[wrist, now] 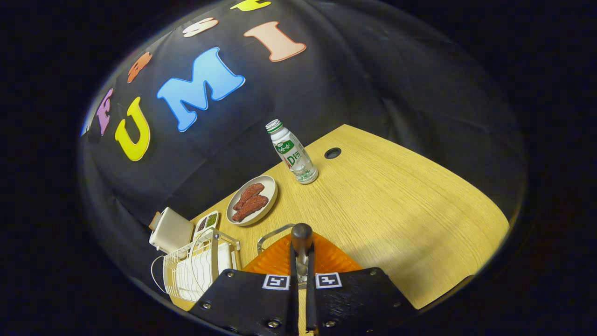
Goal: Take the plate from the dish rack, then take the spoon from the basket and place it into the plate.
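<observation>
Item: slim metal spoon with dark rounded handle (301, 242) — clamped between the closed fingers of the gripper (301, 275), held upright over the orange ribbed plastic basket (280, 256). Likely light, stiff, slick; best held at the handle. White wire dish rack (196, 268) just beside the basket. Round beige plate (268, 184) carrying brown strips lies beyond on the pale wood surface (396, 210) — near a white plastic bottle (293, 151).

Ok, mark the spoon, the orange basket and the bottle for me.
spoon (301, 238): gripper view, dark handle end.
orange basket (275, 259): gripper view, ribbed side beside the spoon.
bottle (292, 153): gripper view, labelled body.
</observation>
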The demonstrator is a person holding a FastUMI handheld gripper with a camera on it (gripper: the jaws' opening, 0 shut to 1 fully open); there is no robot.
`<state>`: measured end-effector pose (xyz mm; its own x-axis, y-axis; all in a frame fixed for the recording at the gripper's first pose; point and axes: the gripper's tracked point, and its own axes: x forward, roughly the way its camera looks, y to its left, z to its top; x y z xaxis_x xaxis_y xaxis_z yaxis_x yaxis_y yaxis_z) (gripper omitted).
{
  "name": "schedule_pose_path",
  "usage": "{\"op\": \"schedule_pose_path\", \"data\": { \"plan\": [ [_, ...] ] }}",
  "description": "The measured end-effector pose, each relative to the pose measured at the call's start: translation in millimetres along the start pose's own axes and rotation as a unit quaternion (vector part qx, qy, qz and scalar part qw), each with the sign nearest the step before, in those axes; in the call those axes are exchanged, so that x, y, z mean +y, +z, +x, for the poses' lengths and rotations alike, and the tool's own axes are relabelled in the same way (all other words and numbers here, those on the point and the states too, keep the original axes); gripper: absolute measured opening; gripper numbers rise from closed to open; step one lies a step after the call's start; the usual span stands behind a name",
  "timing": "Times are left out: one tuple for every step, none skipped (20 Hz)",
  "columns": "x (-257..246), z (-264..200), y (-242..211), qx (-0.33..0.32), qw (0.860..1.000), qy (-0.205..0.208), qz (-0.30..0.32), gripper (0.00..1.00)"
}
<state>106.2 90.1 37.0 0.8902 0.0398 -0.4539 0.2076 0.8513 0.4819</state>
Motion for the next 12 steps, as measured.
{"op": "schedule_pose_path", "data": {
  "plan": [
    [4.4,-1.1,4.8,-0.002,1.000,0.004,-0.003,0.06],
    [8.6,-4.2,9.5,-0.005,1.000,0.009,-0.007,0.06],
    [13.3,-6.5,15.4,-0.009,1.000,0.013,-0.014,0.06],
    [15.1,-11.2,21.2,-0.013,1.000,0.014,-0.021,0.06],
    [16.1,-15.9,27.3,-0.019,0.999,0.013,-0.031,0.06],
    [16.4,-20.4,34.3,-0.023,0.999,0.011,-0.042,0.06],
    [18.3,-26.6,39.5,-0.027,0.998,0.011,-0.053,0.06],
    [23.0,-34.3,45.4,-0.031,0.998,0.012,-0.061,0.06],
    [28.8,-39.8,50.9,-0.035,0.997,0.015,-0.068,0.06],
    [33.3,-48.4,56.0,-0.040,0.996,0.020,-0.074,0.06],
    [40.3,-58.5,60.2,-0.046,0.995,0.025,-0.083,0.06],
    [48.1,-67.7,62.6,-0.050,0.994,0.031,-0.091,0.06]
  ]
}}
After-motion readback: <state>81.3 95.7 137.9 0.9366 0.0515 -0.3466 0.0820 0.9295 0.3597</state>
